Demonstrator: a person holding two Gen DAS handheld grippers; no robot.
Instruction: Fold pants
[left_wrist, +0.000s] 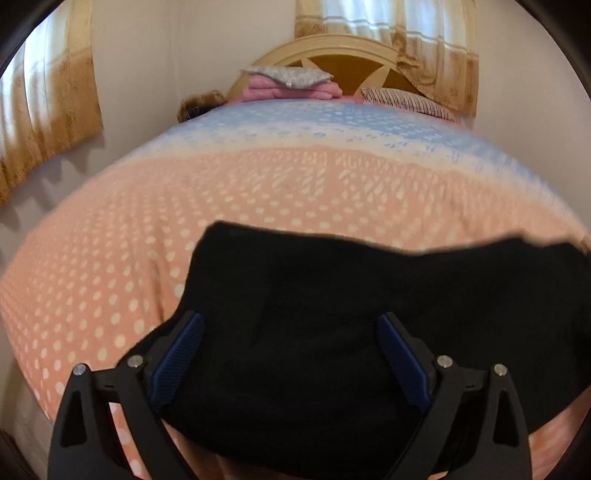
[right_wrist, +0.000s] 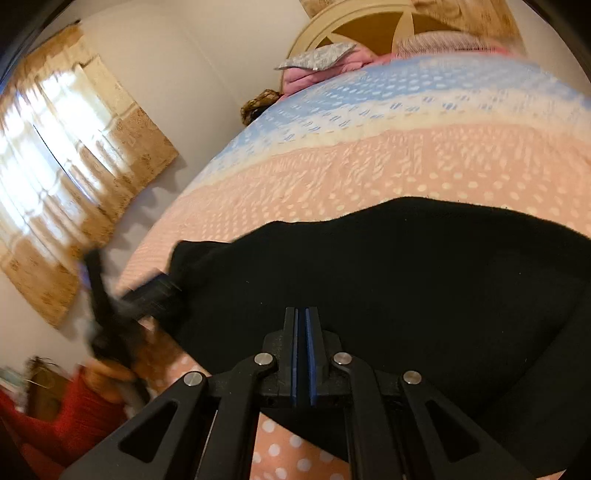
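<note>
Bed fills both views; spread is peach with white dots near the cameras, shifting to a pale blue band toward the far end. Cream-and-brown headboard stands against the wall at the far end, with gold-brown curtains on the windows to either side. Black pants lie on the peach part of the spread at the near edge of the bed, a broad dark mass with an uneven far edge; fabric detail cannot be read, too dark. At the head of the bed: a folded pink stack with a grey patterned pillow on top, and a striped pillow just beside it. Left gripper sits over the pants with its blue pads spread wide, nothing pinched between them. Right gripper also over the pants, its pads pressed flat together; no cloth visible between them. In the right wrist view the left gripper appears blurred at the pants' left edge, with a red sleeve below it.
</note>
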